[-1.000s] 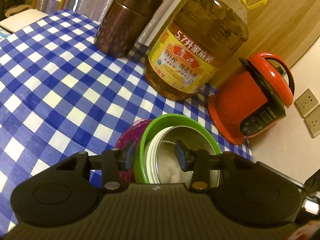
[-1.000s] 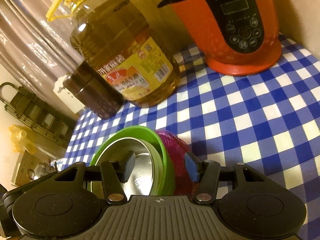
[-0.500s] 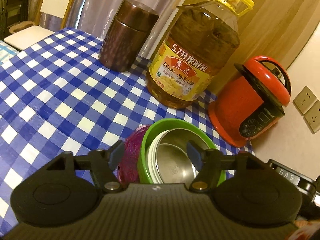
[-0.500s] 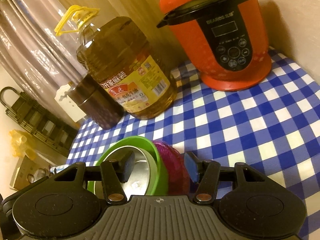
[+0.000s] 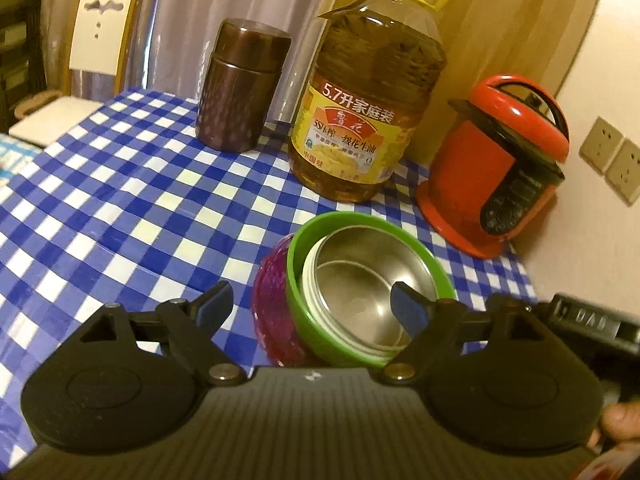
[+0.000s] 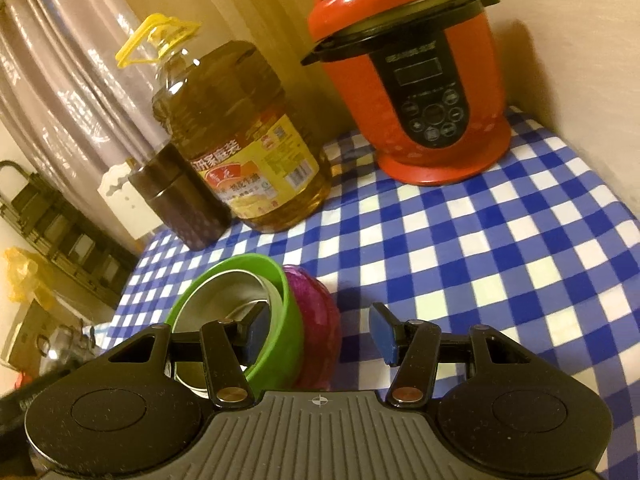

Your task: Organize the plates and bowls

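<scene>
L gripper (image 5: 310,308) was spread wide, nothing between the jaws, hanging just short of the bowl stack. R gripper (image 6: 316,334) also open, jaws either side of the stack's rim edge w/o gripping (contact can't be confirmed from R wrist view)

Stack sat on the checked tablecloth (image 5: 120,208), tilted toward the L cam: steel bowl (image 5: 360,280) nested inside the green bowl (image 5: 294,280), green one leaning in/against the pink glass bowl (image 5: 272,300). In R view same order: steel bowl (image 6: 216,300), green bowl (image 6: 276,328), pink glass bowl (image 6: 320,320), pink one on the side nearer the open cloth (image 6: 480,260)

Behind the stack, along the back edge: brown canister (image 5: 242,84), big oil bottle (image 5: 368,104) w/ yellow cap just beside it, red cooker (image 5: 496,160) near the wall corner. R view showed the same three: canister (image 6: 180,200), oil bottle (image 6: 248,148), cooker (image 6: 420,80). Bowls stood apart from all three, closest to the oil bottle

Wall sockets (image 5: 612,160) beside the cooker, white chair (image 5: 100,36) past the far table edge. Part of the R gripper body was visible at the right edge of the L view
</scene>
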`<state>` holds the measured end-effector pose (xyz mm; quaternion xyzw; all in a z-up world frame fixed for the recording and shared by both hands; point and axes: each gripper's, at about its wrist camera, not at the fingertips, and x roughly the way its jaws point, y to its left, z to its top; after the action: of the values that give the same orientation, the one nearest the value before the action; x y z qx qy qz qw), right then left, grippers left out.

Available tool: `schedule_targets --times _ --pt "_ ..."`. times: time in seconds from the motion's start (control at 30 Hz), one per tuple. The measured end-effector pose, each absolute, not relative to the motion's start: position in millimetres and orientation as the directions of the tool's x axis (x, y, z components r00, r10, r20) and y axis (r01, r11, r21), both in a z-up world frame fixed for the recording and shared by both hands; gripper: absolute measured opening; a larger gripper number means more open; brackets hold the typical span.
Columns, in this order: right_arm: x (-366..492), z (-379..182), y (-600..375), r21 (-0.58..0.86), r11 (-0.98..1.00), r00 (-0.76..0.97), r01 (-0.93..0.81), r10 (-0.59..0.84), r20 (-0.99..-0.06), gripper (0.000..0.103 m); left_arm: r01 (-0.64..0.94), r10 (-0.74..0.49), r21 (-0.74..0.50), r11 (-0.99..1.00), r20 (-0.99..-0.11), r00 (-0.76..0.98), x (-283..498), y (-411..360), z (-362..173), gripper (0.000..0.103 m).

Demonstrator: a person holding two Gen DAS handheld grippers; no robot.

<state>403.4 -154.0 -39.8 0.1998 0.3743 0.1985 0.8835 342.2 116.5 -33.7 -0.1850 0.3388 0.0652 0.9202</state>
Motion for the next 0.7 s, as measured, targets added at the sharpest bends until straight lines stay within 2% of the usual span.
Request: schedule_targets --times 0.3,0.47,0.7 --pt "384.2 -31.0 -159.7 0.477 0.851 0.658 -0.219 0.490 -0.572 0.055 -0.242 0.026 -0.250 0.938 -0.642 0.766 322.5 109.1 -27.5 0.084" --pt "370.3 -26.7 -159.1 0.399 0.885 0.685 -0.238 0.445 -0.577 0.055 -0.235 0.023 -0.241 0.942 -0.652 0.758 311.7 106.0 -26.7 0.084" --pt "348.4 -23.3 -158.7 0.363 0.895 0.685 -0.260 0.436 -0.583 0.055 -0.219 0.018 -0.221 0.950 -0.664 0.747 290.2 99.2 -25.3 0.084"
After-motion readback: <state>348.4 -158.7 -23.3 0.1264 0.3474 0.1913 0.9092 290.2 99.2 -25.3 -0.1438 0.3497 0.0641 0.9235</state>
